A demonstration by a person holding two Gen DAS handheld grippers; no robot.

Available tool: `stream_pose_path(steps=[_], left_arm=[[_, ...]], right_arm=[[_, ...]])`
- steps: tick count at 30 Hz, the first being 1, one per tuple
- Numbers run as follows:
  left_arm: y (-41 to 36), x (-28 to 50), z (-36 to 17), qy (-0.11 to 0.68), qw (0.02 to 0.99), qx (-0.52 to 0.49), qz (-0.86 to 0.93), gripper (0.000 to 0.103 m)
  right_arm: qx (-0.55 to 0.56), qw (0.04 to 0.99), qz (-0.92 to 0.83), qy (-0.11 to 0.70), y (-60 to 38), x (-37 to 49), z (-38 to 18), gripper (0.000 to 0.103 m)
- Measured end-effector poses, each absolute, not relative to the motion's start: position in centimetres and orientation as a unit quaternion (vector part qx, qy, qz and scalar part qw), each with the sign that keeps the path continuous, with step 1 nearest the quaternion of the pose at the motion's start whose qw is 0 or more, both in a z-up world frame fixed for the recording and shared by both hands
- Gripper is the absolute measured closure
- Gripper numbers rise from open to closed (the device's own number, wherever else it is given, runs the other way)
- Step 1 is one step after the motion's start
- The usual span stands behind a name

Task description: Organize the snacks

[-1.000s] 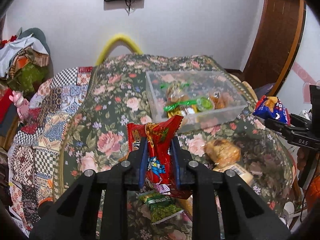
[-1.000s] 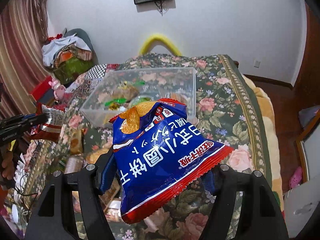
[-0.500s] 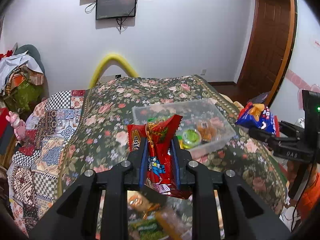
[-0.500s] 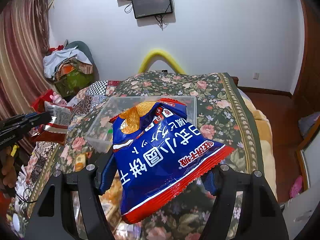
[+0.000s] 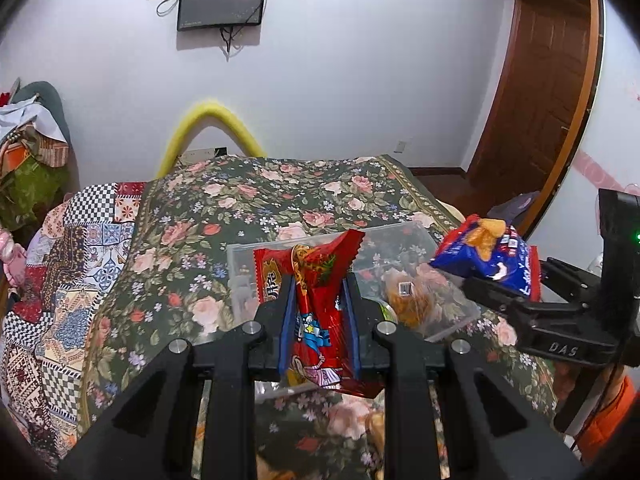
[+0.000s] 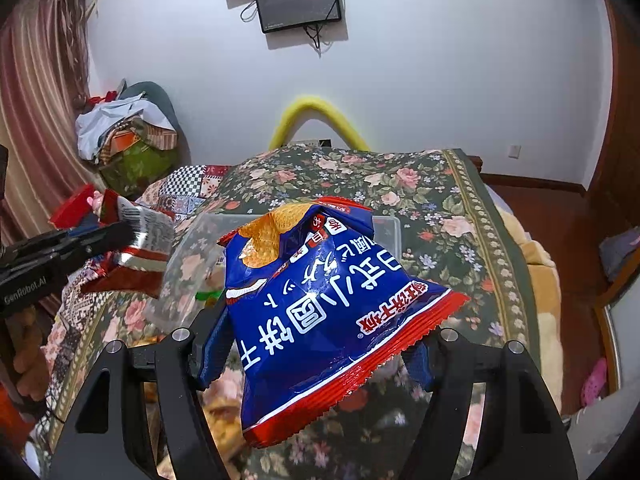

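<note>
My left gripper is shut on a red snack packet and holds it up in front of a clear plastic box on the floral bed. The box holds several wrapped snacks. My right gripper is shut on a big blue crisp bag, held above the bed before the same box. In the left wrist view the blue bag shows at the right, above the box's right end. In the right wrist view the red packet shows at the left.
The bed has a floral cover and a patchwork quilt on its left. More snacks lie on the cover below the grippers. A yellow tube, a wall screen, a clothes pile and a wooden door surround it.
Both grippers have risen and tilted up with their packets still held. The box has dropped lower and nearer in both views. The blue bag has moved in over the box's right end.
</note>
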State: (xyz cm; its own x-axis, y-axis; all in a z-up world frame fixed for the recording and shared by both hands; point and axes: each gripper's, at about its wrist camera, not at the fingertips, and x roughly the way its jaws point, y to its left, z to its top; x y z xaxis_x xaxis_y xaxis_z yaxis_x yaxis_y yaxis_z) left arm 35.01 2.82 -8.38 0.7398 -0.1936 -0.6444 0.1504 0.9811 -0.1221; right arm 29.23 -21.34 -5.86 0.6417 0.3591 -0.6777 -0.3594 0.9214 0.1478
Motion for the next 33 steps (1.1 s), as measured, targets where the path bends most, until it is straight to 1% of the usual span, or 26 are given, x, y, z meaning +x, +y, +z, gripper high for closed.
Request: stream_pose_path(steps=[11,16,24,25,27,28,29,31,33], left_arm=[[1.1,39.2,-11.3,0.352,0.935,0.012,-0.045,0.081],[1.6,40.8,-13.1,0.374,0.926,-0.015,-0.043,0.081],[2.2,41.9,-14.3,0.390,0.919,-0.043,-0.040,0.081],[2.2,42.0,-14.5,0.394,0.917,-0.044,-0.042,0.079],[2.2,42.1,-14.9,0.409,0.910,-0.044,-0.048,0.071],[2.2,42.2,-15.2,0.422,0.904,-0.049,-0.055,0.062],[2.3,42.3,-15.4,0.428,0.900,-0.055,-0.061,0.058],[2.7,42.2,-15.6,0.431,0.897,-0.070,-0.066,0.057],[2.8,42.0,-15.7,0.433,0.896,-0.075,-0.067,0.056]], right_arm=[[0.005,0.888,0.197,0.416,-19.4,33.8,-9.5,0.035],[-0.006,0.882,0.196,0.429,-18.5,35.2,-10.4,0.035],[-0.023,0.876,0.198,0.440,-17.8,36.2,-11.2,0.033],[-0.023,0.874,0.203,0.441,-17.7,36.1,-11.3,0.032],[-0.025,0.873,0.203,0.443,-17.6,36.2,-11.5,0.032],[-0.027,0.873,0.202,0.442,-17.6,36.0,-11.5,0.032],[-0.028,0.874,0.203,0.440,-17.6,35.9,-11.5,0.032],[-0.032,0.878,0.201,0.434,-17.6,35.7,-11.3,0.031],[-0.040,0.881,0.199,0.428,-17.6,35.5,-10.9,0.028]])
